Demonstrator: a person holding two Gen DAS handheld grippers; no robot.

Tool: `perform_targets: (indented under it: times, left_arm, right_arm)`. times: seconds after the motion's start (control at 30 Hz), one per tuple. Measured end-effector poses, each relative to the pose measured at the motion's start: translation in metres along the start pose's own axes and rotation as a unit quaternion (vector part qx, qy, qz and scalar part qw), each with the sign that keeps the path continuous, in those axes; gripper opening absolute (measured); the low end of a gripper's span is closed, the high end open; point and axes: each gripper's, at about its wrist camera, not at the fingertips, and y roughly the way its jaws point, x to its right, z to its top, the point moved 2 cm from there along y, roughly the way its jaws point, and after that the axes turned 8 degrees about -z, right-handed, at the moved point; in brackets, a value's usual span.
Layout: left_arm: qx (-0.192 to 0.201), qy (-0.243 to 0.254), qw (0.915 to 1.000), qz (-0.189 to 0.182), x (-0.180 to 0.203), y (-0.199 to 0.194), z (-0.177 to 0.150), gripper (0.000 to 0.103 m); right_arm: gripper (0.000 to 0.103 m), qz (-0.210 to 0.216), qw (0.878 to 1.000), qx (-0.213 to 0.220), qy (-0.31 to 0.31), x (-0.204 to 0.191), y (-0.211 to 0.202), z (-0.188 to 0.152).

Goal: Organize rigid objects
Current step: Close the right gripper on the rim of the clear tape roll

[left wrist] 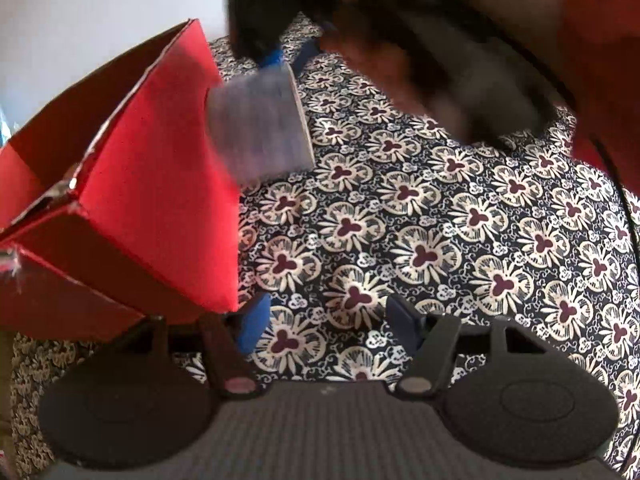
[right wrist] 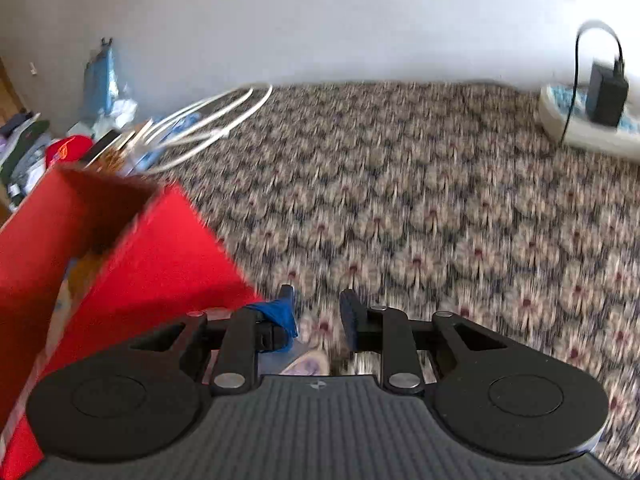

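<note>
Left wrist view: the left gripper (left wrist: 322,320) sits at lower centre, its blue-padded jaws standing well apart with only the flower-patterned cloth (left wrist: 420,248) between them. A red cardboard box (left wrist: 160,208), open at the top, fills the left half of the frame, its near corner just beside the left pad. At upper centre the right gripper (left wrist: 286,58) enters from the top, blurred, its blue pads pinching the upper edge of a pale grey block-shaped object (left wrist: 260,124). The object hangs tilted above the cloth, right at the box's right wall, overlapping it in the picture; contact with the wall cannot be judged. A hand (left wrist: 400,68) and a red sleeve (left wrist: 600,40) occupy the upper right, heavily blurred. Right wrist view: frame is motion-blurred. The right gripper (right wrist: 316,314) appears at lower centre with a narrow gap between its pads; a pale lilac-tinted bit of something (right wrist: 308,364) shows low between the fingers, too blurred to identify. The red box (right wrist: 132,264) is at lower left, its open mouth toward the upper left. White cables (right wrist: 208,120) lie beyond it; a black charger plugged into a white power strip (right wrist: 572,120) sits at upper right.
</note>
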Motion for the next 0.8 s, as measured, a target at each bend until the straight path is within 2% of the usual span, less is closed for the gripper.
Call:
perform_targets:
  times: [0.07,0.17,0.27,0.47,0.63,0.8]
  left_arm:
    - [0.000,0.000,1.0000,-0.002,-0.002,0.002,0.000,0.068]
    - [-0.004,0.003,1.0000,-0.007,-0.003,0.003,-0.002,0.068]
    - [-0.003,0.005,0.9998,-0.020,-0.005,-0.003,-0.005,0.068]
    - [-0.017,0.011,0.9992,-0.033,-0.008,-0.013,-0.018,0.069]
    - [-0.021,0.016,0.9988,-0.042,-0.007,-0.031,-0.034,0.069]
    - [-0.016,0.003,0.9987,-0.049,-0.021,-0.052,-0.047,0.069]
  right_arm:
    - [0.008,0.001,1.000,-0.016,0.014,0.008,-0.003,-0.018]
    - [0.008,0.030,0.998,-0.042,0.040,0.019,-0.013,-0.042]
    - [0.009,0.047,0.997,-0.042,0.041,0.019,-0.029,-0.061]
    - [0.009,0.098,0.990,-0.053,0.080,0.017,-0.053,-0.084]
    - [0.009,0.114,0.989,-0.050,0.081,0.007,-0.076,-0.105]
    - [0.009,0.141,0.986,-0.052,0.076,-0.003,-0.087,-0.107]
